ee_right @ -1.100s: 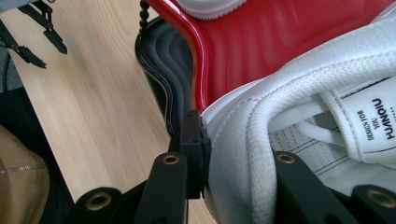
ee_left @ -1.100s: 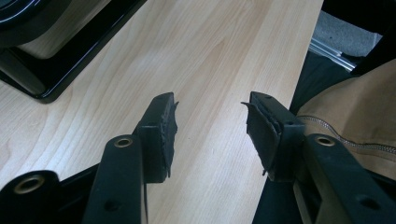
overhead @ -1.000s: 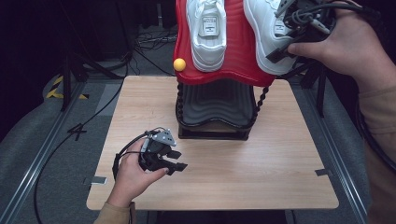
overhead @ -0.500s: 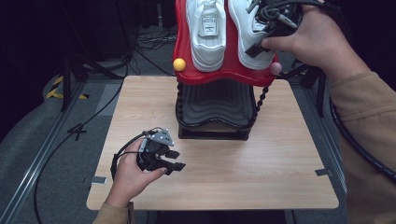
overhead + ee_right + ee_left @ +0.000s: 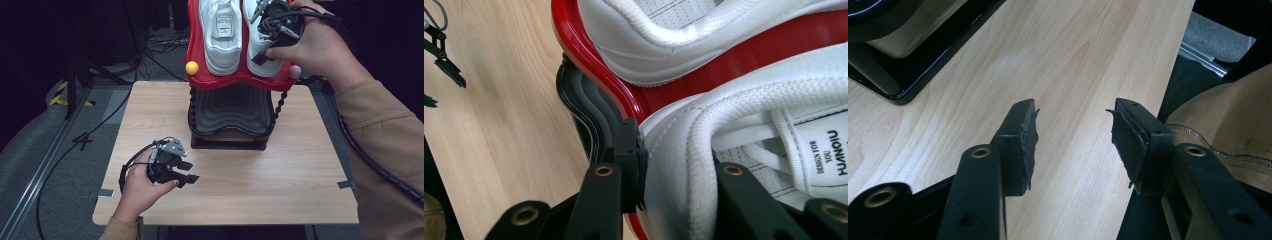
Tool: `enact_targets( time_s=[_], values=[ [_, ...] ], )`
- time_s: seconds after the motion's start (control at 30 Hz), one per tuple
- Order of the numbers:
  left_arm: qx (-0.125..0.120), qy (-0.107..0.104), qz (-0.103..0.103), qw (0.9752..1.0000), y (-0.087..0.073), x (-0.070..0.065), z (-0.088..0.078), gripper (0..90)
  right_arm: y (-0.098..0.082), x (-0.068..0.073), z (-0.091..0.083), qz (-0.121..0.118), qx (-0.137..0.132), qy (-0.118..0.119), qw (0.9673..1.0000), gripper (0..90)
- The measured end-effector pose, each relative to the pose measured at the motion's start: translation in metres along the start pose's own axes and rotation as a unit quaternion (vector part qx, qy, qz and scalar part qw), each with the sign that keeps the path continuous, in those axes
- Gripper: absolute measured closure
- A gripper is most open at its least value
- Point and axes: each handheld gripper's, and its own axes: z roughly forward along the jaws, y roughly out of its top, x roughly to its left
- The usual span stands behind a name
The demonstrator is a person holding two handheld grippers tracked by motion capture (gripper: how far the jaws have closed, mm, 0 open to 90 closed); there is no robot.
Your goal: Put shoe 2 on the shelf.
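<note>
The right gripper (image 5: 674, 180) straddles the heel wall of the right-hand white shoe (image 5: 262, 45) on the red rack top (image 5: 196, 75); its jaws have just been opening, the inner jaw is hidden inside the shoe, so grip can't be told. Both shoes' toes are cut off by the frame top. The left gripper (image 5: 1073, 142) is open w/ nothing between, over the table (image 5: 300, 175).

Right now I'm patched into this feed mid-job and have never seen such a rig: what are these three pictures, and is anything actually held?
No robot arm here: a person holds a two-jaw tool in each hand. The high view looks down on a wooden table. The other two pictures come from cameras riding on each tool, looking along its black jaws.

On the table stands a black stand carrying a red tray with two white shoes.

The left tongs rest low over the bare wood with jaws apart and nothing between them.

The right tongs are up at the right shoe. One jaw sits outside the heel, the other inside the collar. The jaws have just been opening, so the shoe is between them, but I cannot tell whether they grip.
</note>
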Motion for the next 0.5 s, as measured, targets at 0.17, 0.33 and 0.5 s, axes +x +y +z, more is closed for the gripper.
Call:
enact_targets(
  time_s=[0.17, 0.33, 0.5],
  values=[
    [0.001, -0.001, -0.001, 1.0000, 0.000, 0.000, 0.000, 53.0, 0.003, 0.002, 0.009, -0.002, 0.001, -0.003, 1.0000, 74.1],
    [0.001, 0.000, 0.000, 1.0000, -0.001, 0.000, -0.001, 53.1, 0.006, 0.001, 0.020, -0.008, 0.009, -0.033, 0.9994, 73.8],
    [0.000, -0.002, -0.002, 1.0000, -0.001, 0.002, -0.001, 53.1, 0.008, 0.002, 0.022, -0.001, 0.000, -0.035, 0.9994, 72.9]
  ],
)
